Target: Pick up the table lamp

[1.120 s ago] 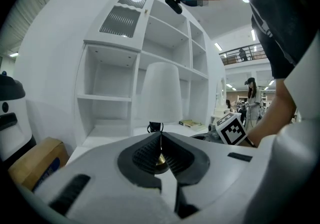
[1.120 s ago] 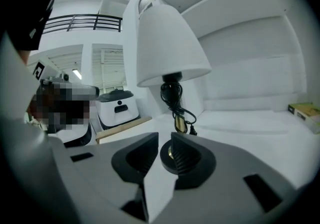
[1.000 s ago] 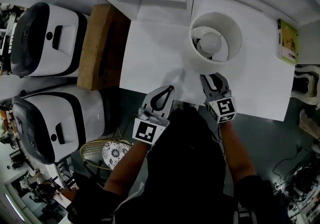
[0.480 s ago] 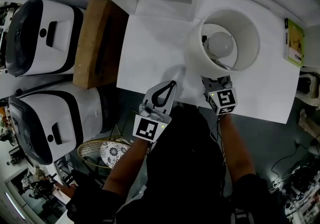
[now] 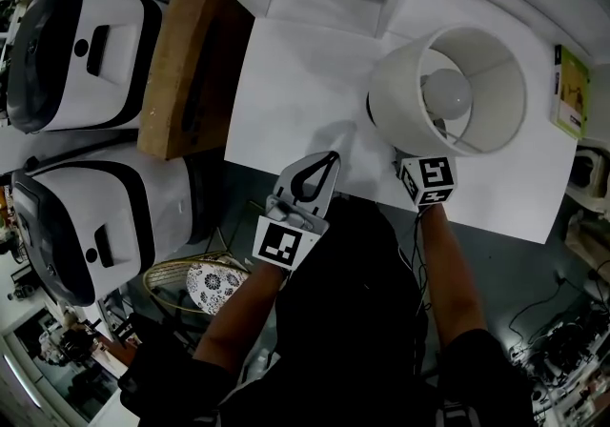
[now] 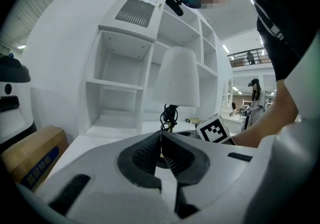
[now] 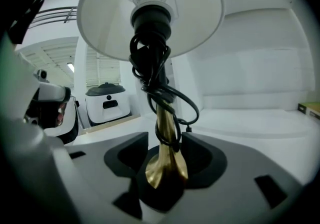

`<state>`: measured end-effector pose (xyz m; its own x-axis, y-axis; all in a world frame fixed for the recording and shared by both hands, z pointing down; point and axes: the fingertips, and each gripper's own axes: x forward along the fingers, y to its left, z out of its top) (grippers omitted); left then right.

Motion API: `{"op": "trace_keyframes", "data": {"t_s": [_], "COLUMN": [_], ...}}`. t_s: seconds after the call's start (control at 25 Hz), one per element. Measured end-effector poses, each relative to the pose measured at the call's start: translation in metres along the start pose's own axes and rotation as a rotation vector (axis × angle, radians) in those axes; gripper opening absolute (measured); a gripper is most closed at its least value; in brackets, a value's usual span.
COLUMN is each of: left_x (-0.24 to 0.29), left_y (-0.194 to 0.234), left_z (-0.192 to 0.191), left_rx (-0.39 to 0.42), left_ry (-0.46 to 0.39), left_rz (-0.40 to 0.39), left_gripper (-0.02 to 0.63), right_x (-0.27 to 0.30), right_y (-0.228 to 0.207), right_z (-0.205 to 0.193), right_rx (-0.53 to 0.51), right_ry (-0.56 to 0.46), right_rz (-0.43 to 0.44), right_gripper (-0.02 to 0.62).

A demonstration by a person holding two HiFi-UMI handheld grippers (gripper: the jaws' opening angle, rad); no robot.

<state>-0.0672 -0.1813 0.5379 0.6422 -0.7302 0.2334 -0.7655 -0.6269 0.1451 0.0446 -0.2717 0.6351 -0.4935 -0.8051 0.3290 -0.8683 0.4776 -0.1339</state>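
Note:
The table lamp has a white shade (image 5: 400, 101), a bulb (image 5: 446, 94) and a brass stem (image 7: 165, 138) with a black cord (image 7: 155, 73) wound round it. It stands on the white table (image 5: 295, 82). My right gripper (image 7: 165, 160) has its jaws either side of the stem's flared foot, opening, with gaps between pads and brass. In the head view only its marker cube (image 5: 426, 180) shows below the shade. My left gripper (image 5: 327, 160) is shut and empty at the table's near edge, left of the lamp. The left gripper view shows its pads (image 6: 161, 140) together and the shade (image 6: 177, 78) beyond.
A cardboard box (image 5: 186, 68) lies at the table's left edge, with two white and black machines (image 5: 76, 53) (image 5: 95, 225) beyond it. A green booklet (image 5: 572, 91) lies at the far right. White shelves (image 6: 120, 88) stand behind the table. A wire basket (image 5: 205, 282) sits on the floor.
The right gripper has moved forward under the lamp shade, so its jaws are now hidden in the head view. The lamp looks larger and further right. The left gripper has barely moved.

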Motion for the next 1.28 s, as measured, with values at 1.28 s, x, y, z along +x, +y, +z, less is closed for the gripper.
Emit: {"op": "trace_keyframes", "data": {"t_s": [1.28], "left_x": [-0.009], "left_y": [0.002], "left_z": [-0.004], "left_rx": [0.014], "left_ry": [0.033], "left_rz": [0.003], "left_gripper": [0.017], "right_x": [0.011], "right_y": [-0.009], "right_z": [0.009], "right_rx": [-0.089], "right_ry": [-0.026], "right_rz": [-0.041], "right_gripper": [0.103]}}
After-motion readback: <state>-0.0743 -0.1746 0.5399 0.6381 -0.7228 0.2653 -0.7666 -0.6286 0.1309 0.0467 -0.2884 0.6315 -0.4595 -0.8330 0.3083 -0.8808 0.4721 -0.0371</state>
